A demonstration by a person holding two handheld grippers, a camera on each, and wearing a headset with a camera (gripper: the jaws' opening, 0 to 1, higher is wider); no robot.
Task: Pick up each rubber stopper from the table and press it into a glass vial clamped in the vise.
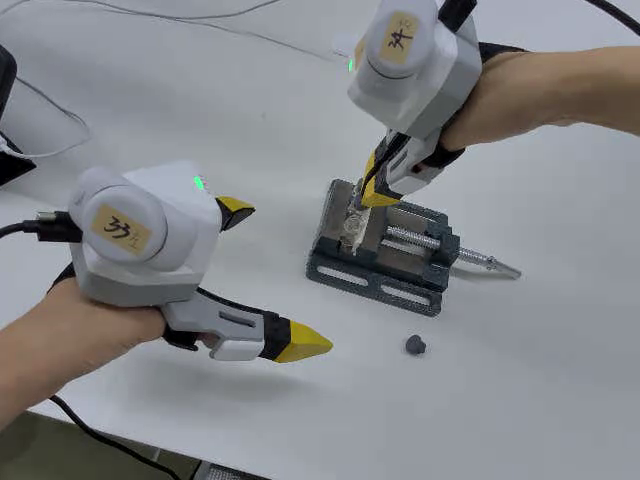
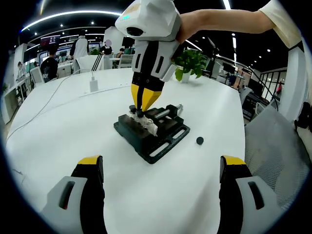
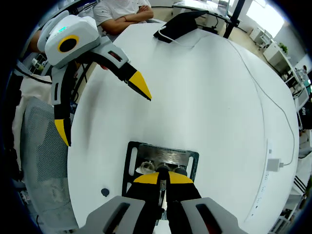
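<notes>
A dark vise [image 1: 375, 285] stands on the white table with clear glass vials [image 1: 352, 225] clamped in its jaws. My right gripper [image 1: 374, 197] points down onto the vials, shut on a dark rubber stopper [image 3: 163, 171] that sits at a vial mouth. Another grey stopper [image 1: 415, 345] lies loose in front of the vise. My left gripper [image 1: 270, 277] hovers open and holds nothing, to the left of the vise. Seen from the left gripper [image 2: 161, 163], the right gripper [image 2: 144, 105] stands over the vise [image 2: 163, 144], and the loose stopper [image 2: 200, 140] lies to the right.
The vise's screw handle [image 1: 490, 263] sticks out to the right. A thin cable [image 1: 200, 15] runs along the far side of the table. A dark tablet [image 3: 183, 24] and a white charger [image 3: 273, 165] lie further off. A mesh chair [image 3: 41, 141] stands beside the table.
</notes>
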